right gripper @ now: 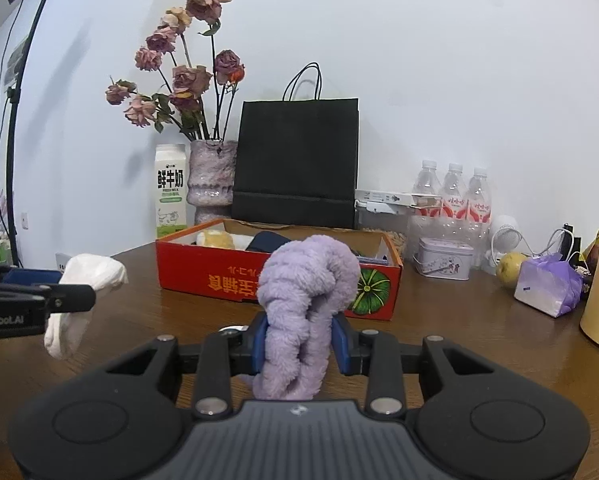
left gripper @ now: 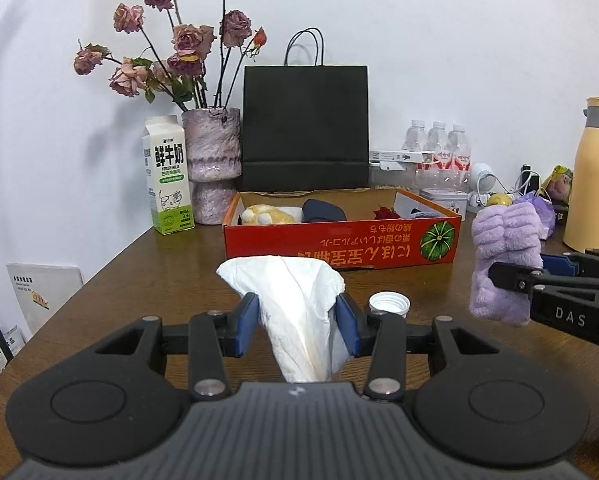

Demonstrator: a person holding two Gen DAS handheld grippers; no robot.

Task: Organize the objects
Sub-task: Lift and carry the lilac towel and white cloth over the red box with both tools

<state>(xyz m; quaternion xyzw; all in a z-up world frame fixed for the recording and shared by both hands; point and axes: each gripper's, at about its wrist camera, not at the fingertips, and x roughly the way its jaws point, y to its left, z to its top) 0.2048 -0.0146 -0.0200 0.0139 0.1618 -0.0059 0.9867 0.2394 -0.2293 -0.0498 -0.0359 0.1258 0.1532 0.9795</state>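
My left gripper point(left gripper: 297, 326) is shut on a white tissue point(left gripper: 295, 300) and holds it above the table, in front of the red cardboard box point(left gripper: 339, 242). My right gripper point(right gripper: 299, 342) is shut on a fluffy purple cloth point(right gripper: 303, 292) and holds it up in front of the same box point(right gripper: 219, 276). The purple cloth also shows at the right of the left wrist view point(left gripper: 505, 256), and the tissue at the left of the right wrist view point(right gripper: 87, 284). The box holds a yellow plush item point(left gripper: 267, 214), a dark cloth point(left gripper: 323, 210) and a red item point(left gripper: 385, 213).
A white bottle cap point(left gripper: 389, 304) lies on the wooden table point(left gripper: 147, 280). Behind the box stand a milk carton point(left gripper: 167, 176), a vase of dried roses point(left gripper: 213, 168), a black paper bag point(left gripper: 305, 128), water bottles point(left gripper: 439, 148), a tin point(right gripper: 443, 258), and a yellow flask point(left gripper: 595, 176).
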